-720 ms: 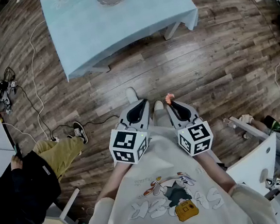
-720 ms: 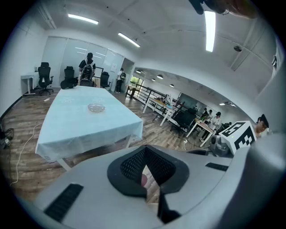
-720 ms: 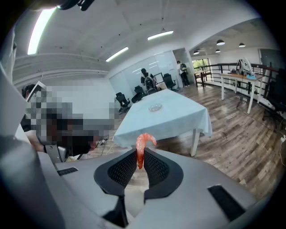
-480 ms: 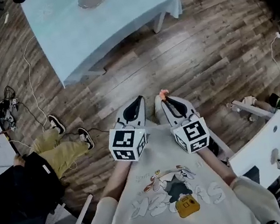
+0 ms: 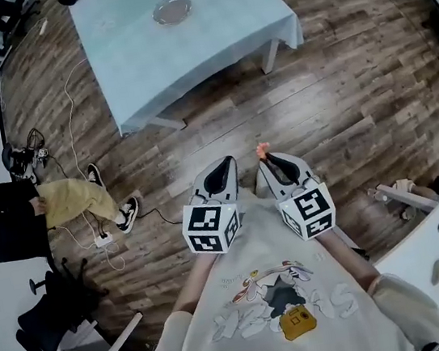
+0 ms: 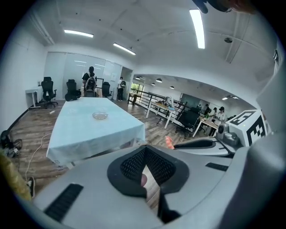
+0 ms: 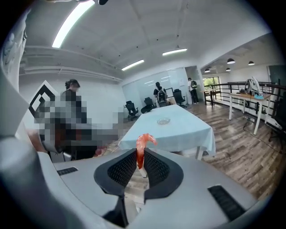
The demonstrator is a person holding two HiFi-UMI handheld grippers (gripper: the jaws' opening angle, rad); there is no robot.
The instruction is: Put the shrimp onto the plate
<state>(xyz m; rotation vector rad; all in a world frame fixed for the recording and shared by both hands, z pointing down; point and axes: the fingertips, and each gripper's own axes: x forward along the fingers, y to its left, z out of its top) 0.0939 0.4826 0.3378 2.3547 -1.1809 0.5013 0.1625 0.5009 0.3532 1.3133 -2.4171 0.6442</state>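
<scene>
Head view: I see both tools held side by side above a dark wood-plank floor (image 5: 357, 109). On this side, the right hand-held gripper (image 5: 265, 160) pinches a small orange-pink curled shrimp (image 5: 262, 153). In the right gripper view, its jaws clamp the lower end of the shrimp, and the curled upper part stands clear above the pad tips. I see the left hand-held gripper (image 5: 225, 165) just beside it at 9 o'clock. In the left gripper view, I read its jaws pressed together at the tips with nothing between them. A small round clear-glass plate (image 5: 172, 9) lies on a bench draped in pale blue cloth (image 5: 208, 45), at 12 o'clock from both tools and well apart from the shrimp.
</scene>
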